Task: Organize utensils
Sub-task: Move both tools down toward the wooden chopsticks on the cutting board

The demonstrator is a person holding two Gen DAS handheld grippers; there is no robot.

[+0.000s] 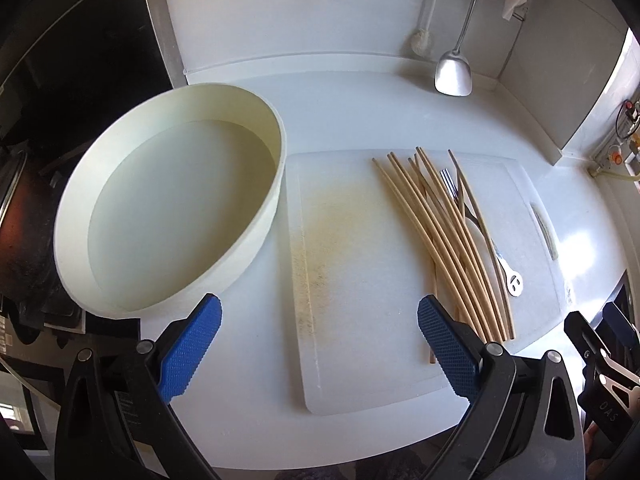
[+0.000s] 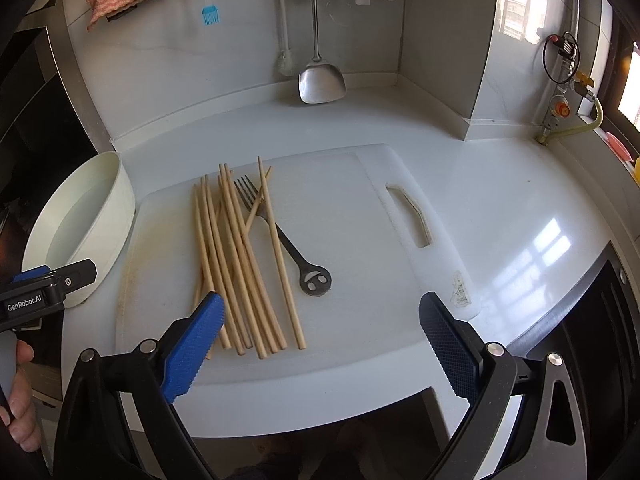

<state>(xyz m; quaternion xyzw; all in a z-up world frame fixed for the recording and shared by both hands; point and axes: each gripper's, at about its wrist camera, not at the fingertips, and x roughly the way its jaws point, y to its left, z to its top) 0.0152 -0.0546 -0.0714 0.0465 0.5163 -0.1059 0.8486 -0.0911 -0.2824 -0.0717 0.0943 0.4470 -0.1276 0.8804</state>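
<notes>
Several wooden chopsticks (image 1: 444,236) (image 2: 236,260) lie in a loose bundle on a white cutting board (image 1: 360,280) (image 2: 344,240). A metal fork (image 2: 280,236) (image 1: 496,256) with a face-shaped cutout in its handle lies among them, partly under the sticks. A round cream tub (image 1: 168,200) (image 2: 88,224) stands empty to the board's left. My left gripper (image 1: 320,316) hovers open over the board's near left part. Above the board's near edge my right gripper (image 2: 320,320) is open too, its left pad (image 2: 196,344) over the chopstick ends.
A steel spatula (image 1: 454,72) (image 2: 320,80) hangs against the back wall, next to a white brush and a blue silicone brush (image 2: 210,14). A dark stove area lies left of the tub. Gas fittings (image 2: 564,80) sit at the right wall. A hand (image 2: 18,396) holds the left gripper.
</notes>
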